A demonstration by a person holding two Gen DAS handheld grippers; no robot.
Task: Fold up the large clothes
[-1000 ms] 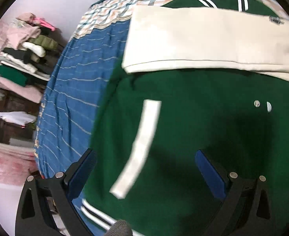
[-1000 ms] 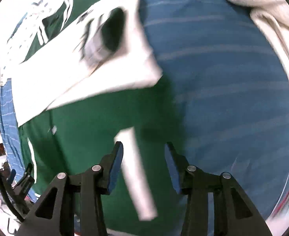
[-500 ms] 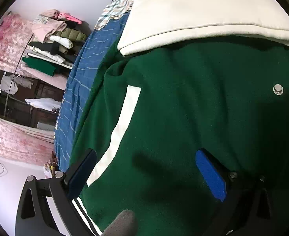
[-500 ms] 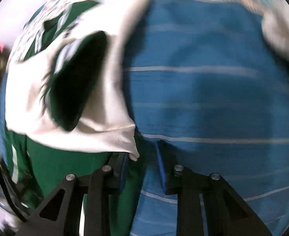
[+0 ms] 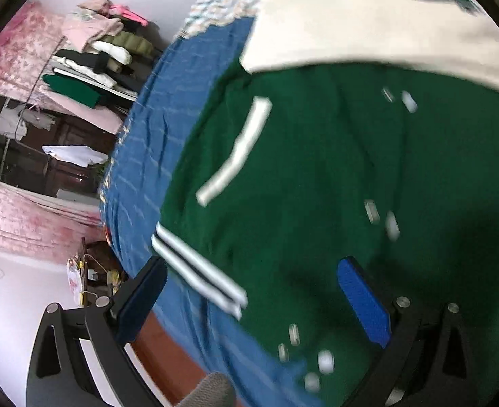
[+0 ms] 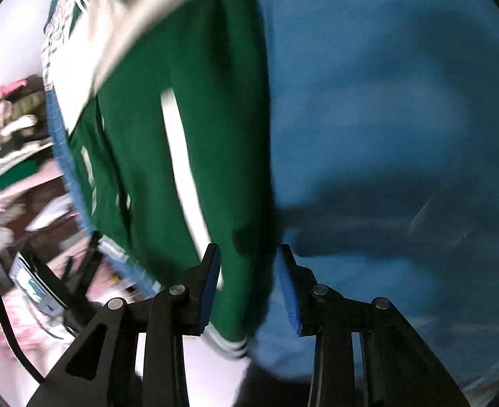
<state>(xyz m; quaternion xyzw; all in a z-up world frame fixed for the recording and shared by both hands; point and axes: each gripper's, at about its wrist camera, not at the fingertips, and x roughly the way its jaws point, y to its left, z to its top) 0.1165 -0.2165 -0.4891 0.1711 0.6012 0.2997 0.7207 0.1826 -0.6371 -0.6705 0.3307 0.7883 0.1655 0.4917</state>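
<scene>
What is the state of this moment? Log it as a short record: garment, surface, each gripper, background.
garment: green jacket with cream sleeves, white pocket stripe, striped hem rib, metal snaps; lying on the bed
surface: blue striped bedsheet
left gripper: open, jaws wide, over the jacket's hem; grips nothing
right gripper: jaws partly open astride the jacket's side edge; contact unclear from blur
background: stack of folded clothes on a rack beside the bed
image quality: both views motion-blurred

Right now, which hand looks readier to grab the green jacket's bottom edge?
Probably the right gripper: the jacket hem already lies between its open fingers. The left gripper is open too, above the hem.
</scene>
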